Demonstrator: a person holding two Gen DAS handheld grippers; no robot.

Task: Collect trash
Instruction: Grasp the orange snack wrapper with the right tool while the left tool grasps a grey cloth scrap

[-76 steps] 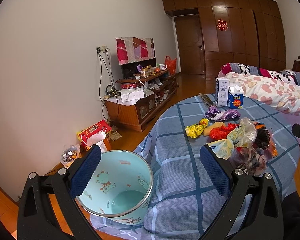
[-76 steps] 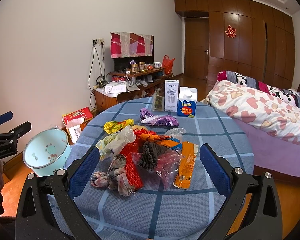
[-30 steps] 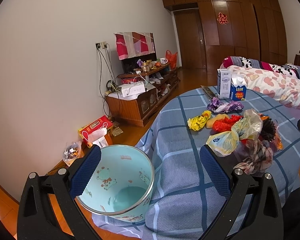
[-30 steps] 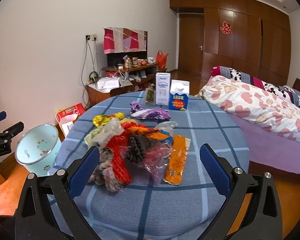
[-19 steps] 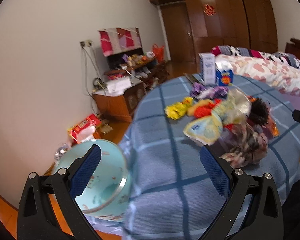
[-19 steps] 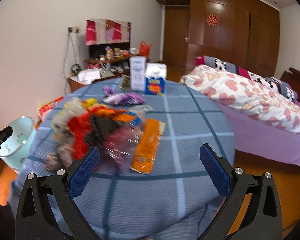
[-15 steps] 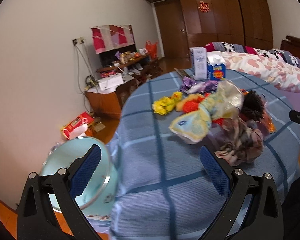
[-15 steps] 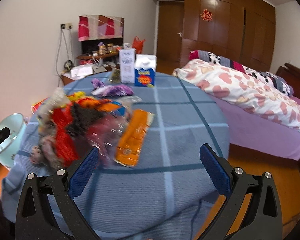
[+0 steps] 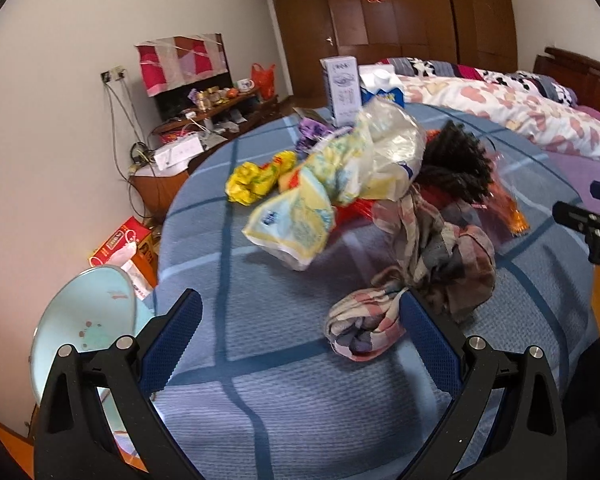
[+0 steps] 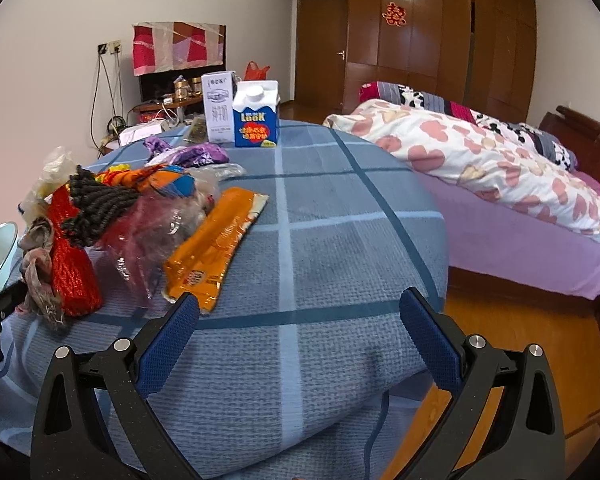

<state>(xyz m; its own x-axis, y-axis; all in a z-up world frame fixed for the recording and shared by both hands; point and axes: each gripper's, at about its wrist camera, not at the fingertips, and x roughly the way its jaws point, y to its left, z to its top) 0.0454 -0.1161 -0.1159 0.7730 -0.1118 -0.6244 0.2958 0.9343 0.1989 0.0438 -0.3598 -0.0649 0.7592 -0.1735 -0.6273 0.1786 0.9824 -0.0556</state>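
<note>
A heap of trash lies on the round table under a blue checked cloth (image 9: 260,380): a yellow-white plastic bag (image 9: 300,216), a crumpled yellow wrapper (image 9: 252,178), a checked rag (image 9: 380,320), a black frizzy bundle (image 9: 456,164). In the right wrist view I see an orange snack packet (image 10: 216,248), a red net bag (image 10: 70,260) and a clear pink bag (image 10: 152,228). A pale blue bin (image 9: 84,320) stands at the table's left edge. My left gripper (image 9: 300,344) is open just before the rag. My right gripper (image 10: 298,340) is open over bare cloth (image 10: 320,260), right of the orange packet.
Two cartons, a white one (image 10: 219,108) and a blue one (image 10: 257,120), stand at the table's far side beside purple wrappers (image 10: 192,156). A bed with a heart-print quilt (image 10: 480,160) lies to the right. A TV cabinet (image 9: 204,120) and a red box (image 9: 120,240) are by the left wall.
Both grippers have swung right. The left one has left the bin and come in over the table toward the rag. The right one now faces bare cloth with the heap at its left.
</note>
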